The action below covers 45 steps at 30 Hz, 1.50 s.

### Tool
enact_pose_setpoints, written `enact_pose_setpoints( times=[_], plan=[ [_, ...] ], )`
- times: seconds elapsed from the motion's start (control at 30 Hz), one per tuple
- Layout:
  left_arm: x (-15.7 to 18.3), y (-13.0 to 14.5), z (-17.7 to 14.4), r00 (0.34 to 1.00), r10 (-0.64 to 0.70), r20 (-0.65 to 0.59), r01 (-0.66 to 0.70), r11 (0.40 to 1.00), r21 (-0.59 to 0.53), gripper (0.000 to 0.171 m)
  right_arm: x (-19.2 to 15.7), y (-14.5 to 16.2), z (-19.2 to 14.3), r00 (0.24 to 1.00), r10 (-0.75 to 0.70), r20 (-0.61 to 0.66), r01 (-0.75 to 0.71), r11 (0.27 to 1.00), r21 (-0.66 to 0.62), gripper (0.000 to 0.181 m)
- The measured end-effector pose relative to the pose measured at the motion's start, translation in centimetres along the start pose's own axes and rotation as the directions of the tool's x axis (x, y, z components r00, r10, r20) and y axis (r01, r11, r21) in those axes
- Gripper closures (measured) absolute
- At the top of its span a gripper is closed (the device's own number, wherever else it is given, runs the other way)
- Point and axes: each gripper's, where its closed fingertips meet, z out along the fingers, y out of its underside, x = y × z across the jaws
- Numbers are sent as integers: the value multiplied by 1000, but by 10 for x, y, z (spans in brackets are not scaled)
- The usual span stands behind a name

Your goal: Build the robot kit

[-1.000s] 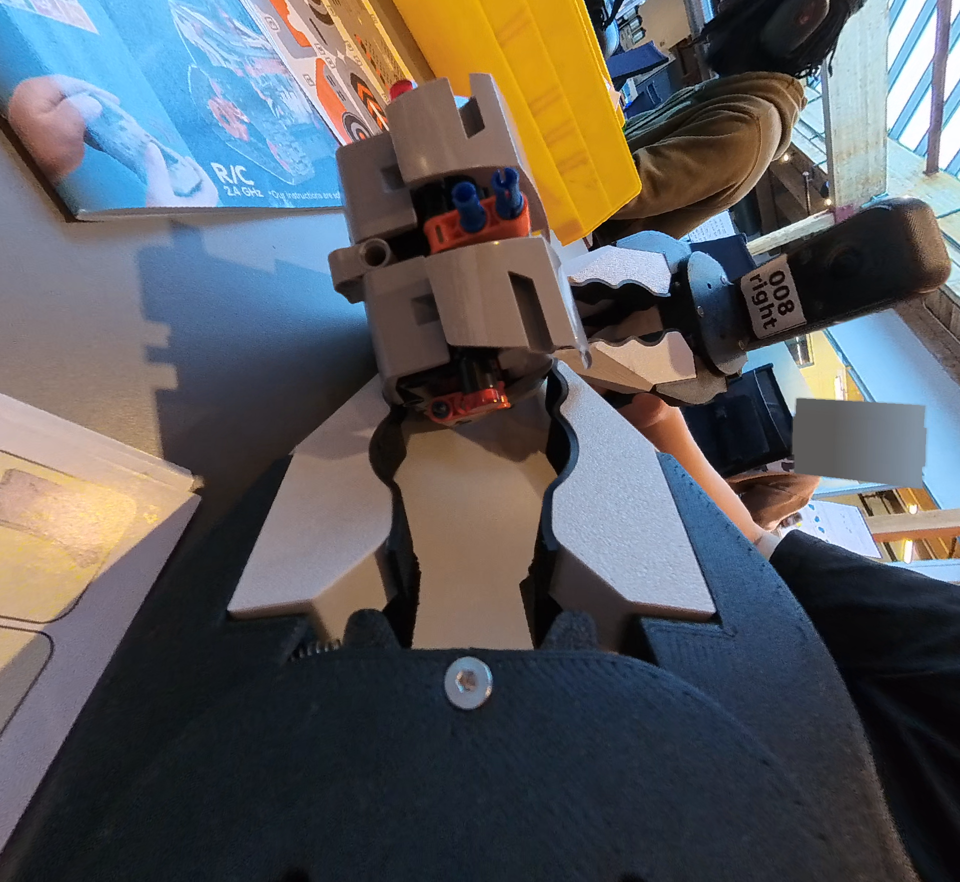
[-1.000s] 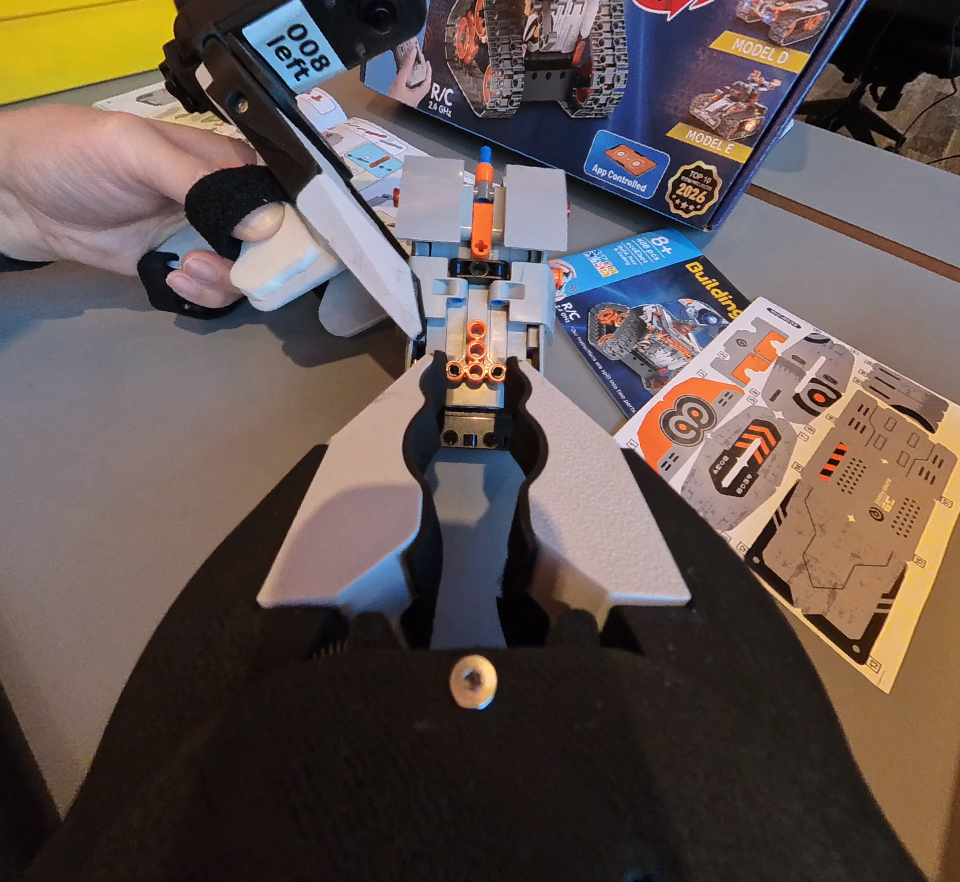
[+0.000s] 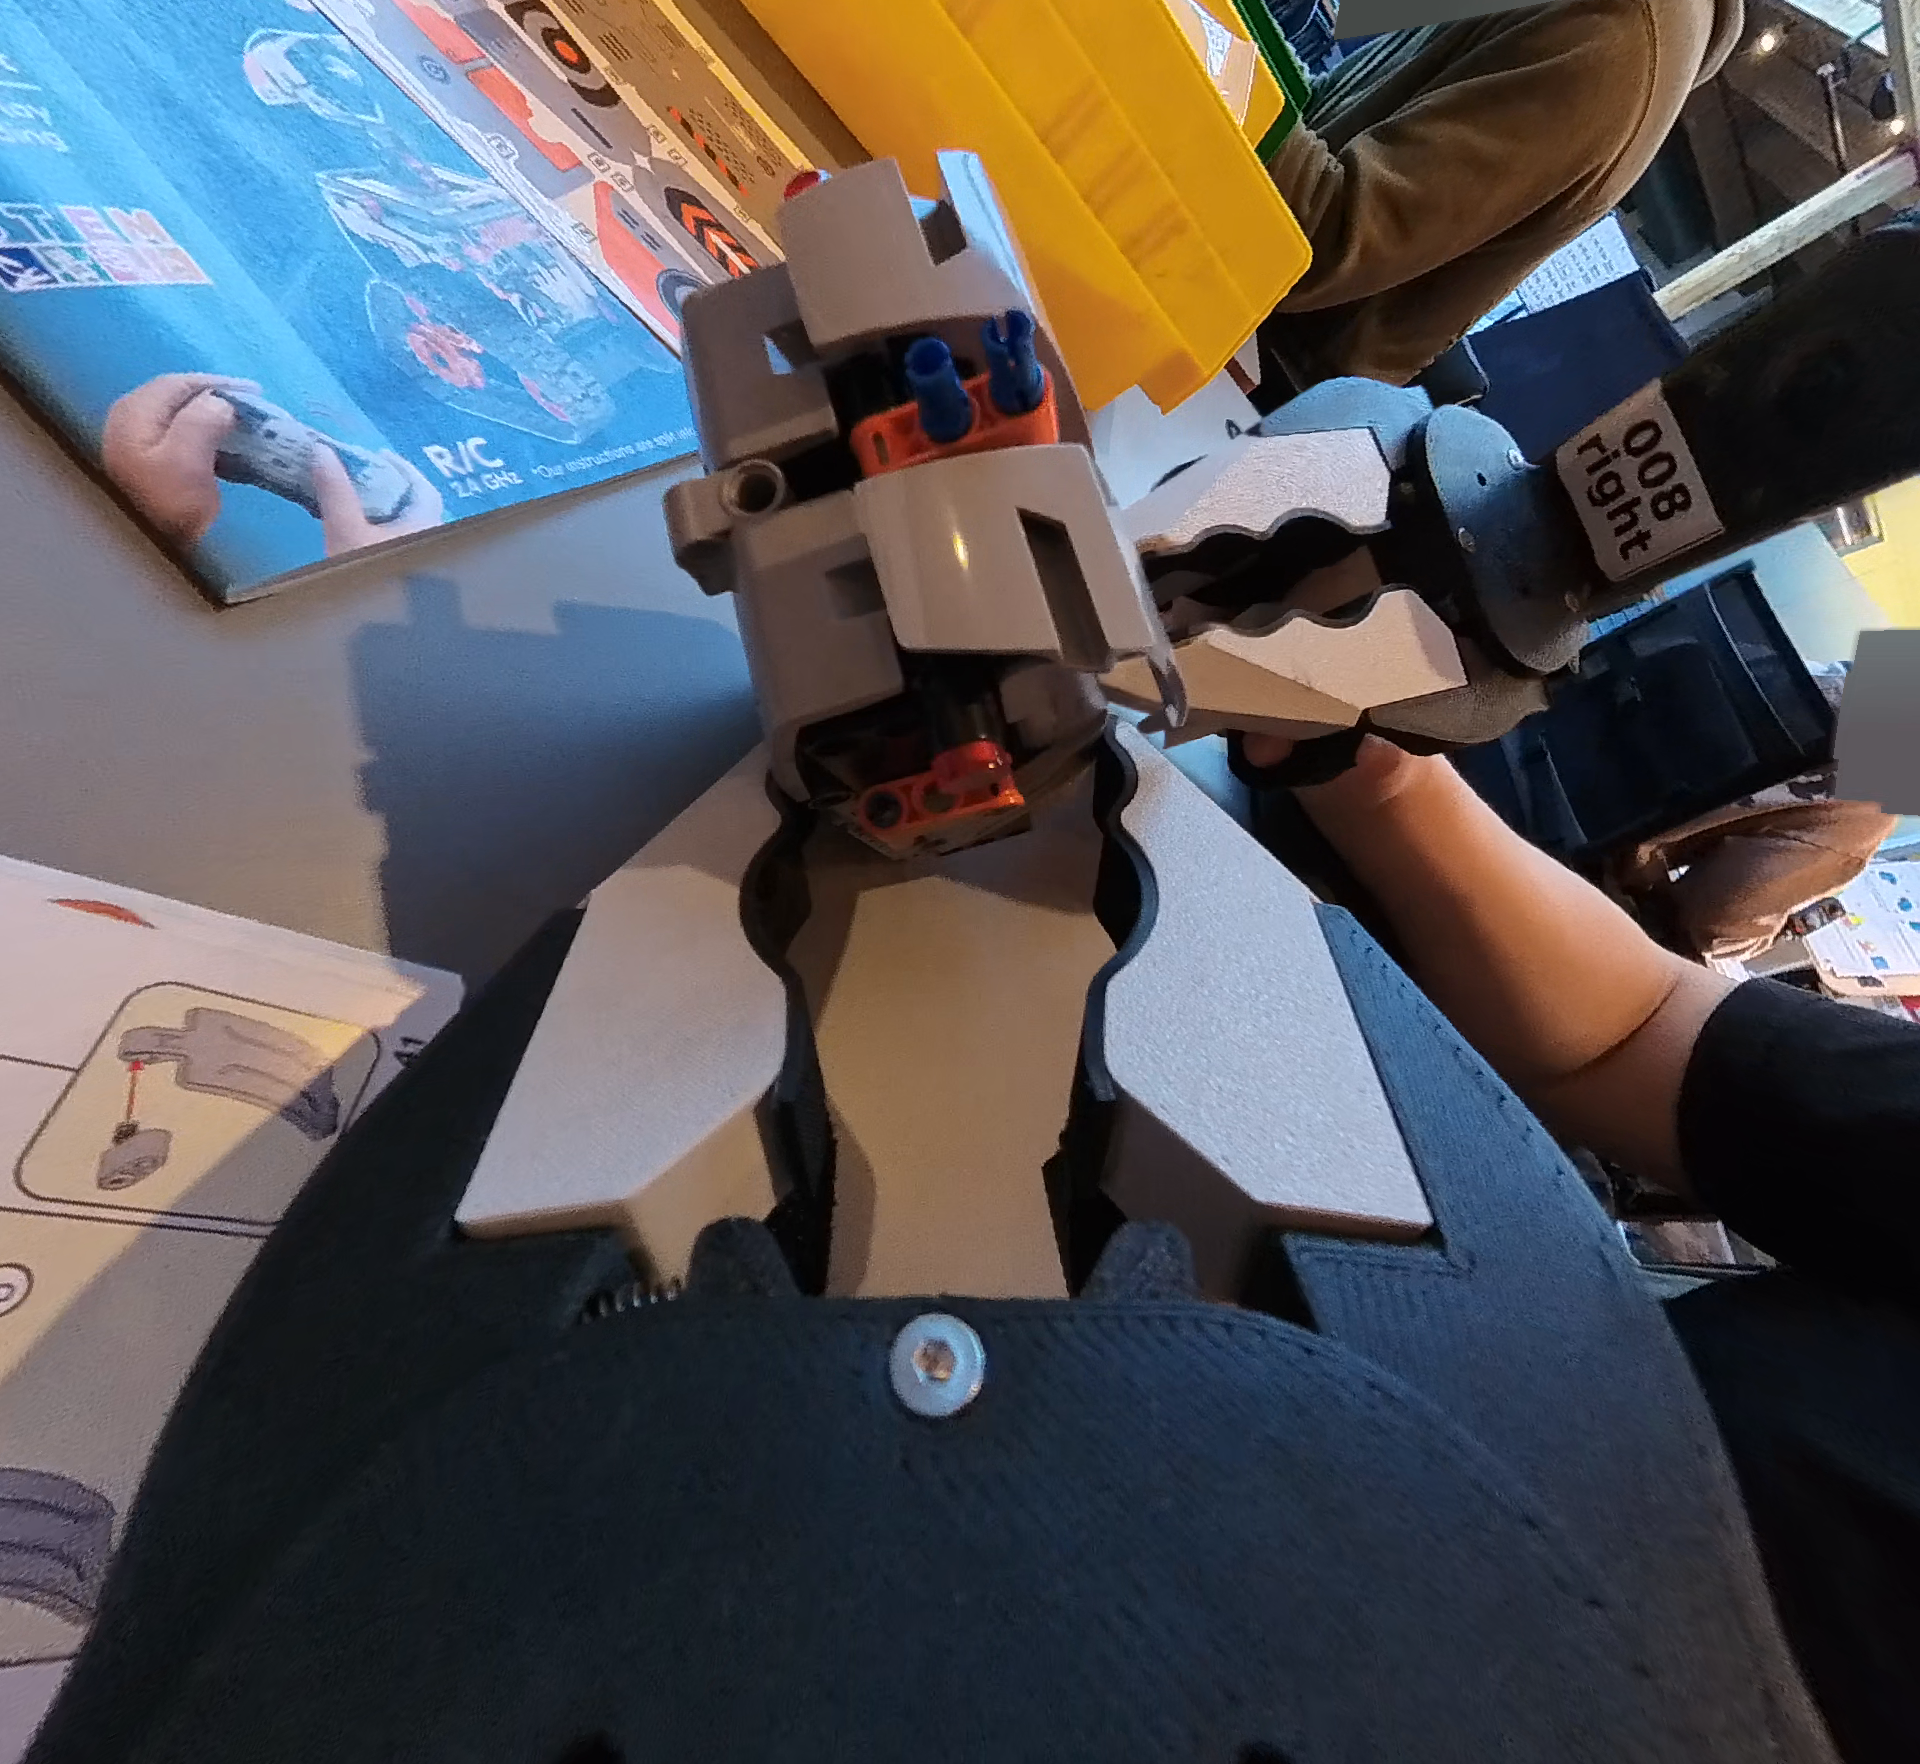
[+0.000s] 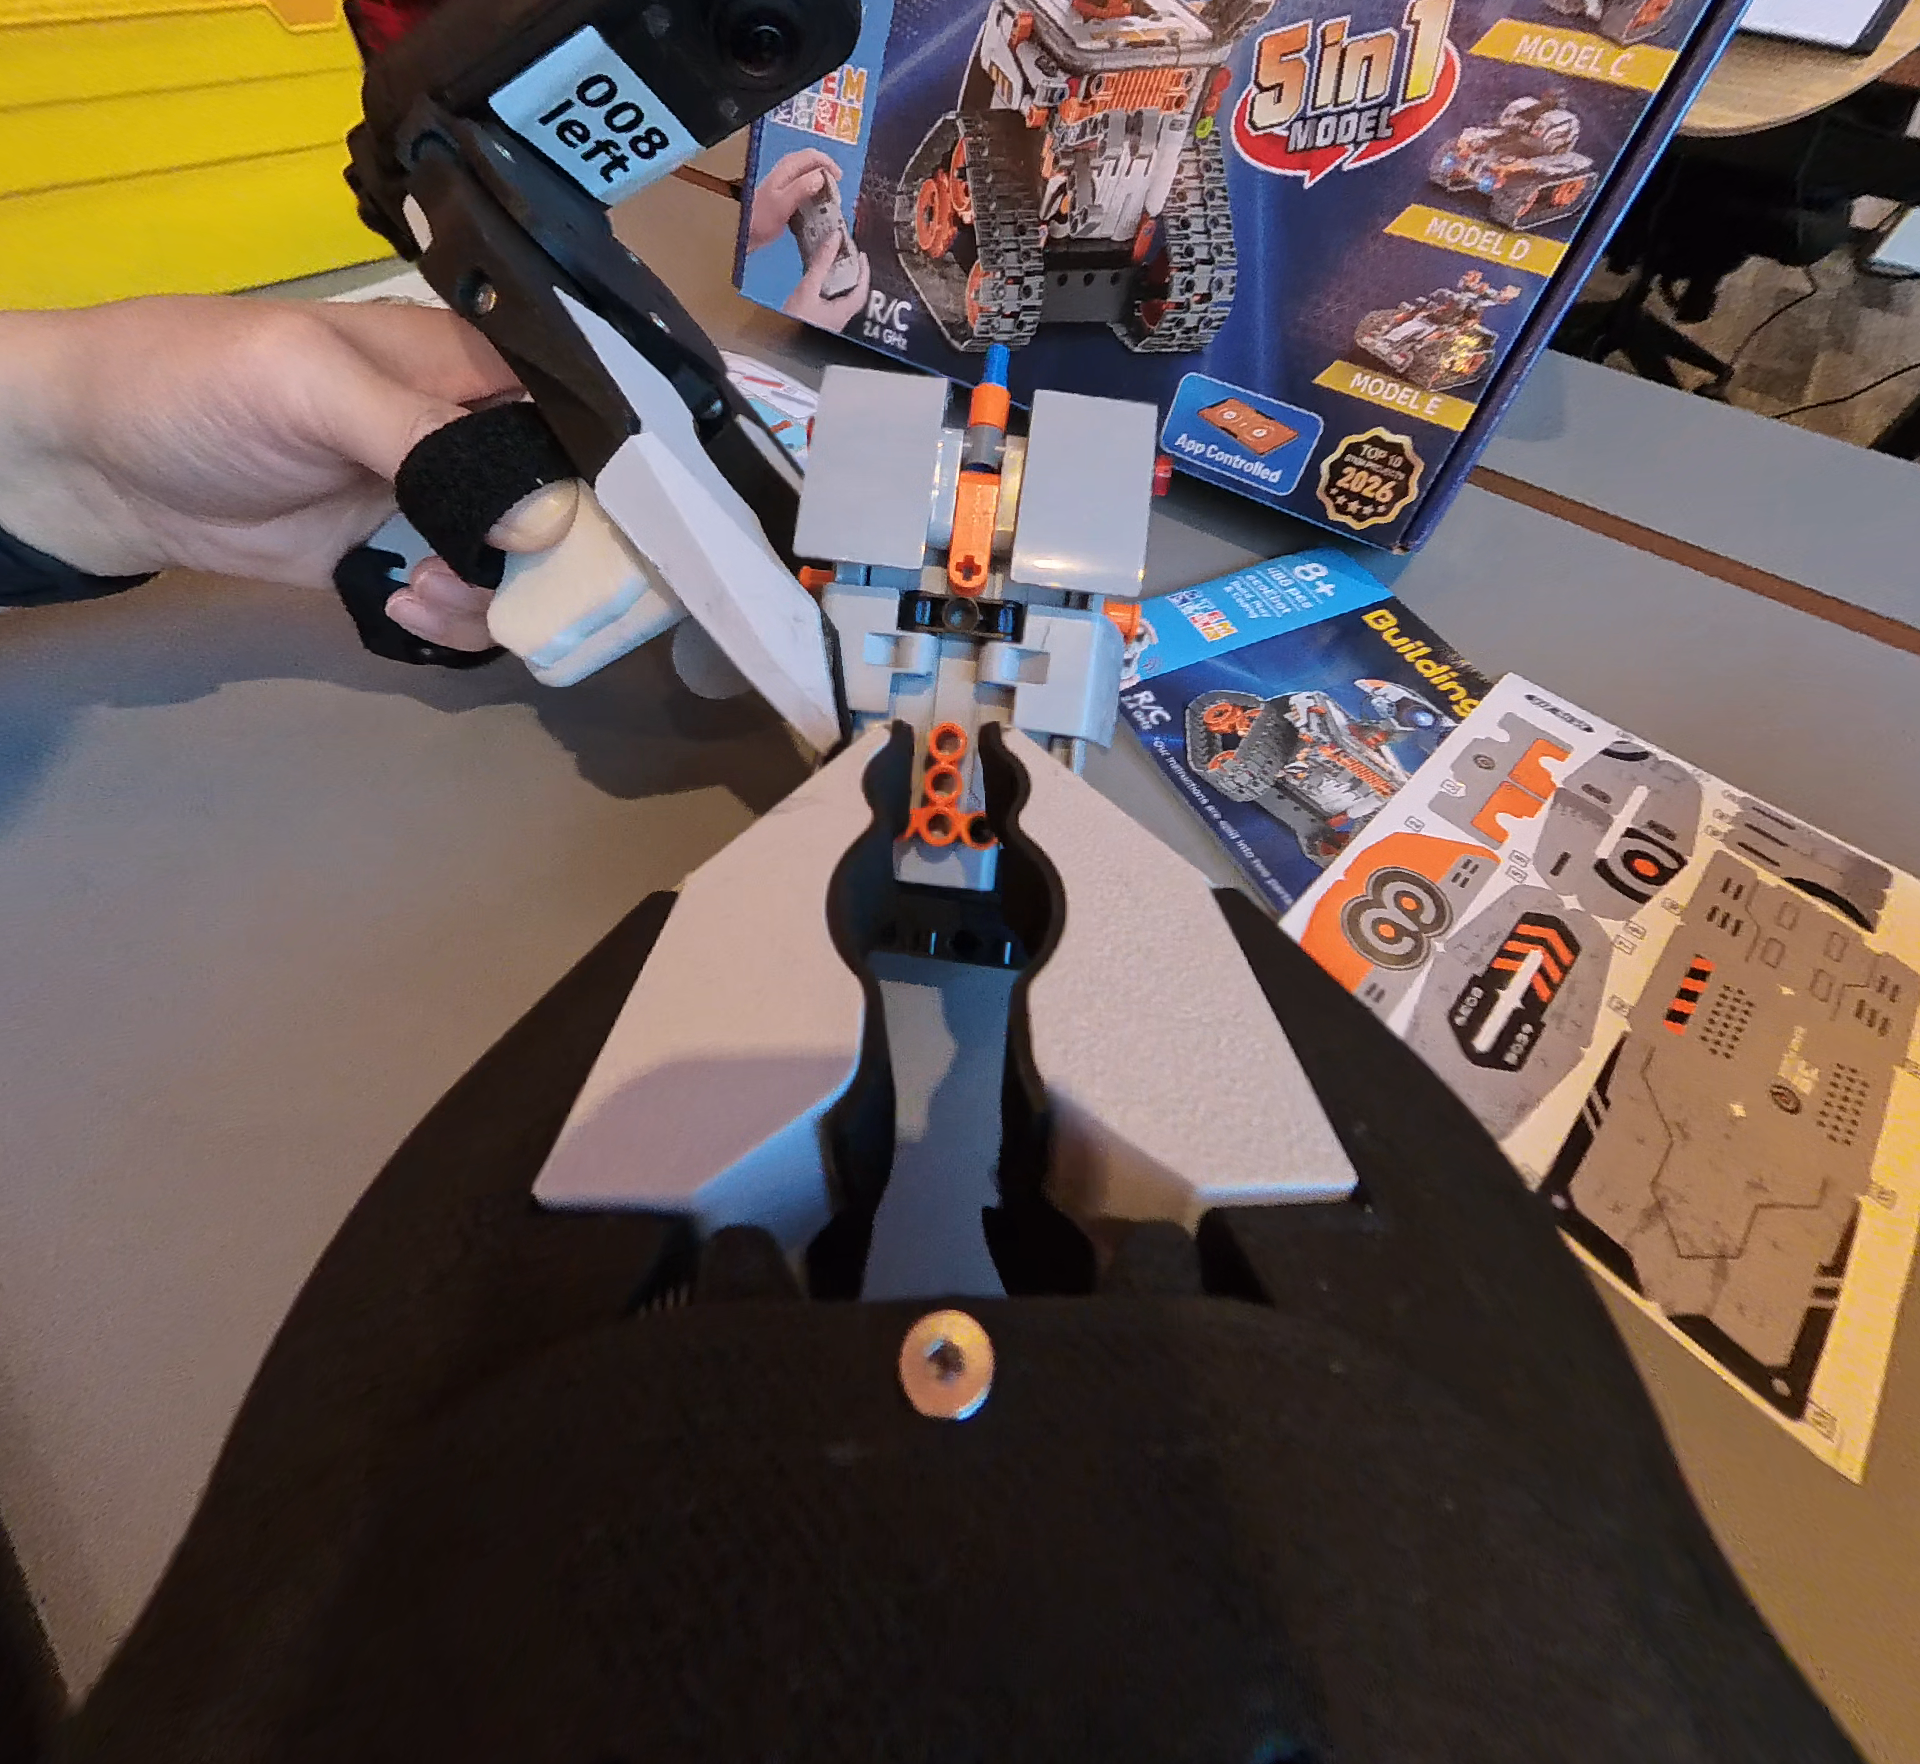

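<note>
Your right gripper (image 4: 943,784) is closed narrow on the near end of the grey brick model (image 4: 971,571), its fingertips pinching the orange holed beam (image 4: 945,795) that runs down the model's middle. From this gripper the model stretches straight ahead, so its long axis continues the line of the fingers. The far end, with the two flat grey panels and the orange-and-blue pin (image 4: 982,457), points toward the blue toy box (image 4: 1299,156) standing on the grey table (image 4: 312,935).

Your left gripper (image 3: 940,805) holds the same model (image 3: 904,509) by its lower end, the two fingers set moderately apart and pressed against its sides around the orange piece (image 3: 940,789). In its own view the model rises upright out of the fingers, with two blue pins (image 3: 971,369) showing on an orange block partway up. In the right wrist view this gripper (image 4: 821,706) comes in from the left side, its white finger lying against the model's flank, crosswise to the long axis.

So both grippers are on the model at once, meeting at roughly a right angle; neither is nearer. In the left wrist view the right gripper (image 3: 1153,665) reaches the model from the right, tips at the edge of a grey panel.

Around the model lie the instruction booklet (image 4: 1288,738) and a sticker sheet (image 4: 1662,987) to the right, and yellow bins (image 3: 1039,73) behind.
</note>
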Motion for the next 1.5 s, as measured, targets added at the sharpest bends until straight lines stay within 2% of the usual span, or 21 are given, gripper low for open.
enact_pose_setpoints(
  times=[0.07, 0.27, 0.47, 0.6, 0.67, 0.73, 0.8, 0.87, 1.0, 1.13, 1.3, 1.43, 1.5],
  plan=[
    [2, 1, 2, 1000, 8, -2, -8, 1000, -7, 120, -1, 0, 1, 1000, 6, 5, -6, 1000, 1, 176],
    [3, 1, 2, 1000, 19, 15, -19, 1000, -9, 120, 0, 2, 1, 997, -74, -31, 73, 996, -45, 176],
    [3, 1, 3, 1000, 16, 27, -15, 1000, -6, 121, 0, 3, 2, 998, -55, -29, 54, 998, -45, 176],
    [2, 2, 2, 1000, -18, -4, 18, 1000, -10, 121, -1, 0, 0, 998, -55, -1, 55, 998, 4, 175],
    [1, 1, 2, 999, -37, -6, 37, 999, 0, 121, 6, -12, -11, 1000, 5, -5, -5, 996, 85, 164],
    [0, 1, 1, 999, -53, -12, 53, 999, 2, 121, 18, -15, -23, 995, 85, -42, -79, 988, 132, 163],
    [-1, 1, 0, 998, -66, -15, 66, 998, 8, 120, 18, -8, -26, 992, 123, -42, -118, 987, 110, 161],
    [-1, 1, 0, 998, -66, -16, 66, 998, 8, 121, 13, -1, -21, 991, 130, -45, -127, 990, 64, 172],
    [-1, 1, 0, 998, -62, -10, 62, 998, 7, 120, 4, 10, -9, 998, 47, -45, -48, 998, -33, 176],
    [-2, 1, 0, 998, -67, -14, 67, 998, 8, 121, 1, 11, -9, 998, 55, -29, -56, 998, -32, 175],
    [-2, 0, 0, 999, -53, 5, 53, 999, 10, 121, 1, 11, -8, 994, -70, -81, 65, 996, -57, 176],
    [-2, 1, 0, 999, -44, 4, 44, 999, 2, 121, 0, 10, -10, 999, 3, -34, -4, 999, -39, 181],
    [-2, 1, 0, 999, -50, 1, 50, 999, 4, 120, 0, 1, -14, 999, 31, -26, -31, 999, 15, 181]
  ],
)
